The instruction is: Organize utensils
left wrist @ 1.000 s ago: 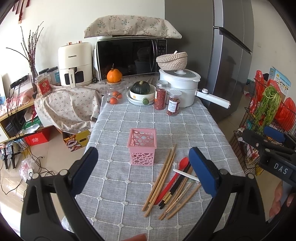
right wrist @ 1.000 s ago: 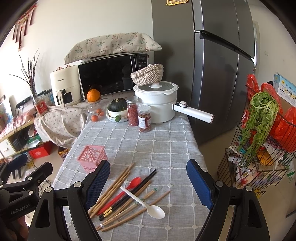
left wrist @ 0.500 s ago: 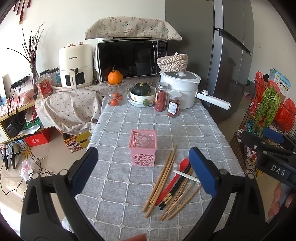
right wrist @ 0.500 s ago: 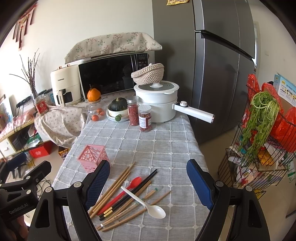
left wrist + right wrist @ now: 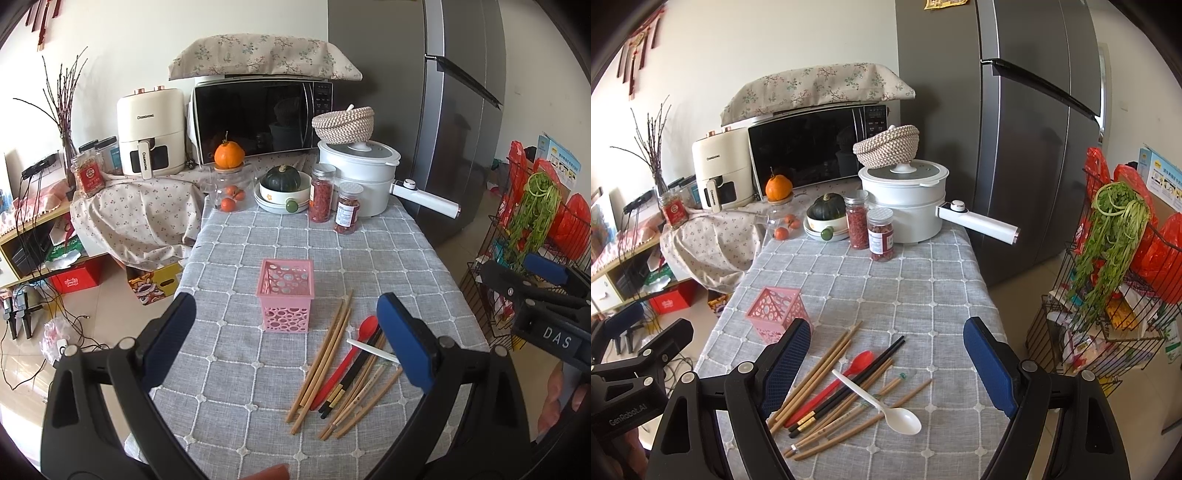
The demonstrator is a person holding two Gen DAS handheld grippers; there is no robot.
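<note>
A pink perforated holder [image 5: 286,294] [image 5: 774,312] stands empty on the grey checked tablecloth [image 5: 258,251]. To its right lies a loose pile: wooden chopsticks [image 5: 325,347] [image 5: 820,373], black chopsticks [image 5: 864,376], a red spoon [image 5: 351,354] [image 5: 846,378] and a white spoon [image 5: 882,404] [image 5: 373,350]. My left gripper [image 5: 288,339] hovers open in front of the holder, nothing between its blue pads. My right gripper [image 5: 886,365] hangs open above the utensil pile, also holding nothing.
At the table's far end stand a white pot [image 5: 905,199] with a long handle, two red-filled jars [image 5: 868,225], a bowl with a squash [image 5: 284,184] and a glass jar of oranges [image 5: 231,184]. A wire rack [image 5: 1108,295] with greens stands right of the table.
</note>
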